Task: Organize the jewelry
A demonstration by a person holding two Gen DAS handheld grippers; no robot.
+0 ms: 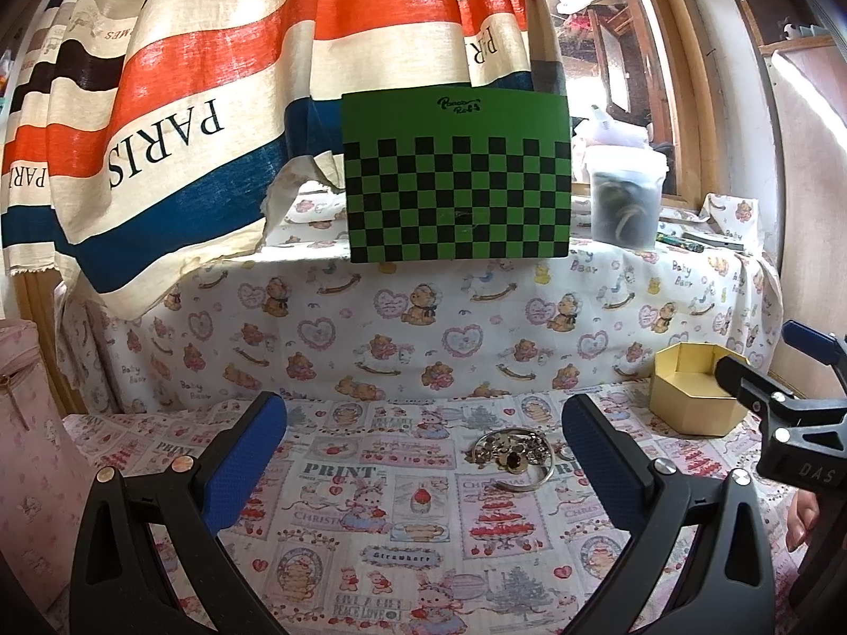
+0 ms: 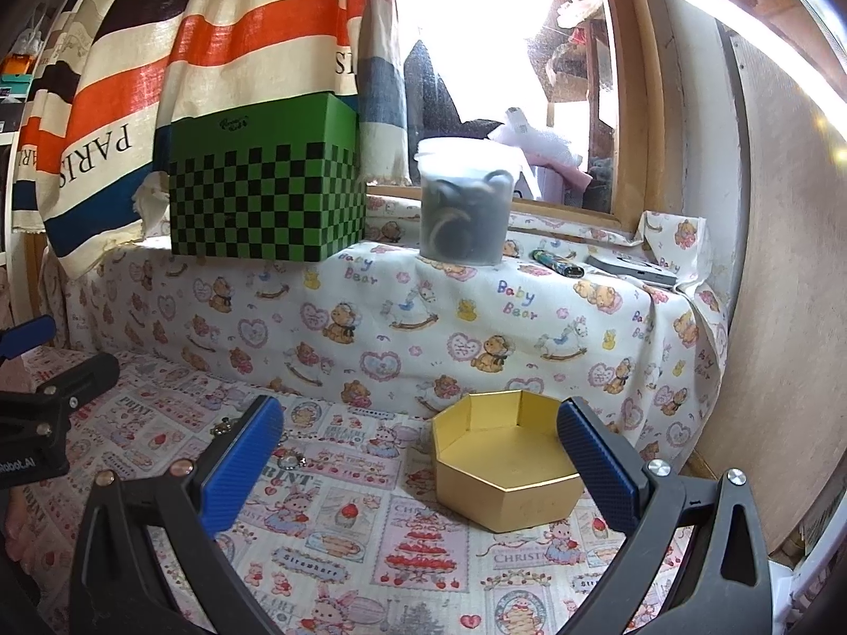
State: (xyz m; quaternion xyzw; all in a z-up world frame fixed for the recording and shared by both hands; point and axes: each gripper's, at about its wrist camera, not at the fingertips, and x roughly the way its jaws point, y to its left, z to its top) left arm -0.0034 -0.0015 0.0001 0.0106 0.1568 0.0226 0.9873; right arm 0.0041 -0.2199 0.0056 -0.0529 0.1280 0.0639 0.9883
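Both claws were spread wide and holding nothing. The left claw [image 1: 423, 455] hung low over the tabletop [image 1: 370, 529], lined up on the jewelry pile [image 1: 516, 452], which sat just ahead of its right finger. My guess is it was set up to grab from that heap first. The right claw [image 2: 418, 455] hovered with the gold hexagonal box [image 2: 503, 468] close to its right finger, probably because that's where the pieces were meant to end up. The box looked empty and sat just to the right of the pile, so it's a short carry.

Hard to read: the pile was a tangle. I could make out a silver bangle [image 1: 529, 479] and something with a dark stone, but not how many pieces there were or whether any chains were knotted. From the right wrist view, the claw's left finger hid most of the pile. Well behind the pile, up on the ledge, a green checkered box [image 1: 458, 180] and a cloudy plastic tub [image 1: 624, 196] had contents I couldn't identify.
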